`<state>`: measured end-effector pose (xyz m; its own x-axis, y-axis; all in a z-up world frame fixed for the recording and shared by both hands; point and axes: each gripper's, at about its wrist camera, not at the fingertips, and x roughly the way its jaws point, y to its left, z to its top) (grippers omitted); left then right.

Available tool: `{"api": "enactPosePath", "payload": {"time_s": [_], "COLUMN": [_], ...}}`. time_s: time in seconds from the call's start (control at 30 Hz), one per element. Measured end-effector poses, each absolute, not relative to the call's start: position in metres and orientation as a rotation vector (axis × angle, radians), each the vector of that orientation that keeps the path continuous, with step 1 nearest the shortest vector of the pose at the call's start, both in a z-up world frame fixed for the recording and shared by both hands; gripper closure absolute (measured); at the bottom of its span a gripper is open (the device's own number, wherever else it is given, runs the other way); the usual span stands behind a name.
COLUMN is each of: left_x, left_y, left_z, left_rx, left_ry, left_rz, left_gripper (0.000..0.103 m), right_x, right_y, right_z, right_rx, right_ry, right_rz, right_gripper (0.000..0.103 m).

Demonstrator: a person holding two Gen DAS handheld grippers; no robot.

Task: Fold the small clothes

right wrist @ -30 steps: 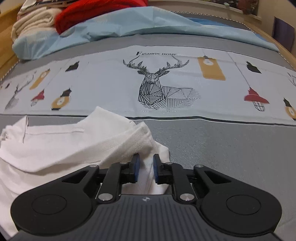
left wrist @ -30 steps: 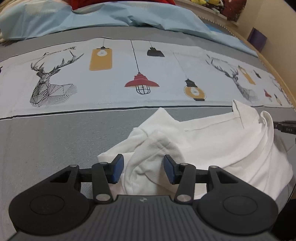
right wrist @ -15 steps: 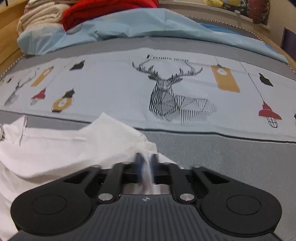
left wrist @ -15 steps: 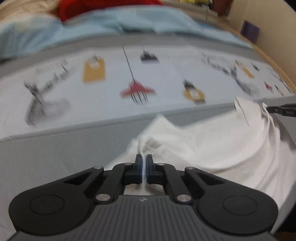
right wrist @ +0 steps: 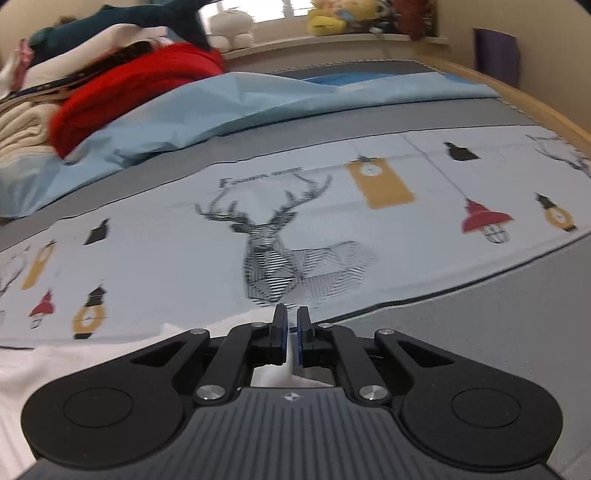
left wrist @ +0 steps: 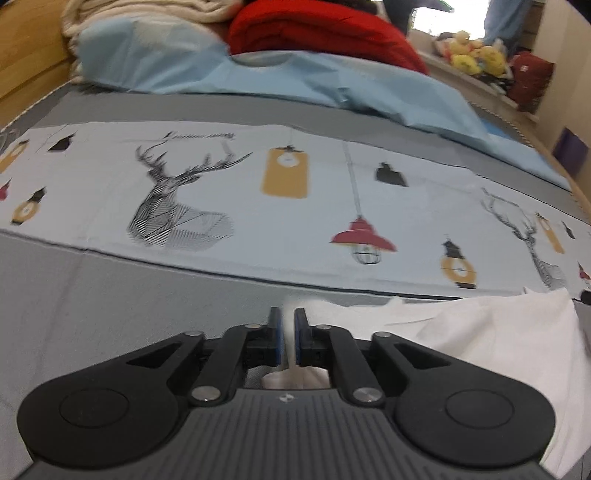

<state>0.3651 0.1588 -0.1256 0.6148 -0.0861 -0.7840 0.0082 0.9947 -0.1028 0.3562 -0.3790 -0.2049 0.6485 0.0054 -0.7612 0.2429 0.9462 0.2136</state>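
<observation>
A small white garment (left wrist: 480, 332) lies on the bed and hangs from both grippers. In the left wrist view my left gripper (left wrist: 287, 325) is shut on a pinch of its white cloth, and the rest spreads to the right. In the right wrist view my right gripper (right wrist: 291, 328) is shut on another pinch of the same garment (right wrist: 55, 365), which trails to the left below the fingers. Most of the garment is hidden under the gripper bodies.
The bed sheet (left wrist: 110, 302) is grey with a pale blue printed band of deer and lamps (right wrist: 295, 251). A light blue cover (left wrist: 332, 85), a red blanket (left wrist: 325, 33) and cream blankets (right wrist: 22, 129) pile at the far end. A wooden bed edge (right wrist: 517, 96) runs along the right.
My left gripper has closed on the white cloth. Both grippers have lifted and tilted up, pulling the garment with them, so more of the far bed shows.
</observation>
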Motion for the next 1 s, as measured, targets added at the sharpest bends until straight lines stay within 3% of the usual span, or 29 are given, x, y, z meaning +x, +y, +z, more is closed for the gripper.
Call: {"api": "enactPosePath", "payload": {"time_s": [0.03,0.17,0.27,0.3,0.37,0.53,0.67,0.87,0.9,1.0], "left_x": [0.364,0.358,0.357,0.357,0.356,0.335,0.306,0.27,0.266,0.256], "left_y": [0.162,0.163,0.152,0.15,0.157,0.171,0.159,0.145,0.143,0.142], "left_z": [-0.125,-0.128,-0.146,-0.156,-0.166,-0.138,-0.144,-0.155,-0.157,-0.157], "left_rx": [-0.118,-0.196,-0.155,-0.097,-0.069,-0.175,-0.171,-0.098,-0.073,-0.043], "left_ry": [0.917,0.972,1.089,1.135,1.186,1.118,1.254,1.352,1.352,1.35], "left_rz": [-0.062,-0.211,-0.287,-0.25,-0.133,-0.141,-0.238,-0.273,-0.265,-0.255], "left_gripper": [0.078,0.074,0.074,0.075,0.066,0.068,0.066,0.067,0.069,0.098], "right_x": [0.356,0.347,0.342,0.341,0.338,0.33,0.307,0.259,0.252,0.234], "right_y": [-0.38,-0.375,-0.36,-0.356,-0.354,-0.37,-0.385,-0.373,-0.374,-0.378], "right_z": [-0.205,-0.198,-0.209,-0.218,-0.234,-0.216,-0.203,-0.204,-0.204,-0.201], "right_rx": [0.312,0.302,0.232,0.19,0.113,0.156,0.31,0.225,0.236,0.257], "right_ry": [0.864,0.875,0.977,1.031,1.085,1.033,1.089,1.187,1.192,1.2], "right_rz": [-0.143,-0.056,0.102,0.111,0.071,-0.065,0.054,0.098,0.094,0.075], "right_gripper": [0.098,0.098,0.092,0.092,0.101,0.096,0.094,0.089,0.089,0.082]}}
